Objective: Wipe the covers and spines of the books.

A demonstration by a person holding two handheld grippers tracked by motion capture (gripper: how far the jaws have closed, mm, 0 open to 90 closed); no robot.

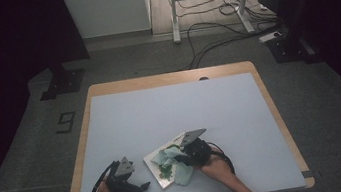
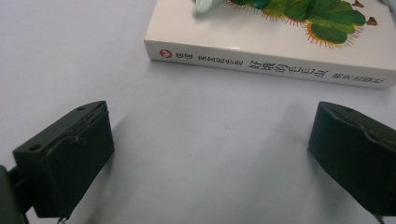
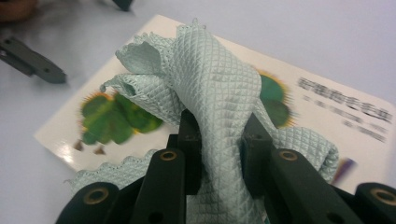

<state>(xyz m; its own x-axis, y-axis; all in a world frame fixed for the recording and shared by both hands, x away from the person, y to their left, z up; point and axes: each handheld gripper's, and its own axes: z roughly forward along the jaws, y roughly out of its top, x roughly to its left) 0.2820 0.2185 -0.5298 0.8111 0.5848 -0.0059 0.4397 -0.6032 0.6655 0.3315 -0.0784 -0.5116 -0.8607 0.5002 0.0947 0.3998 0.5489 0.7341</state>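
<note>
Mint-green waffle cloth [image 3: 219, 93] pinched in closed right tongs [image 3: 219, 140], bunched atop picture book [image 2: 261, 44] at near-centre tabletop [image 1: 170, 111]. Left tongs [image 2: 210, 154] wide open, empty, left of book. Book spine faces left tongs.

A: Cloth [image 3: 219, 88] colour?
B: Pale mint, quilted diamond weave, scalloped hem.
A: Book [image 2: 280, 44]?
B: White glossy cover, green caterpillar with orange-red bristles, black lettering on the spine, red round logo.
A: Rest?
B: Surface [image 1: 170, 111] light grey-blue with a tan wood rim. Jaws matte black, brass-coloured rivets.
</note>
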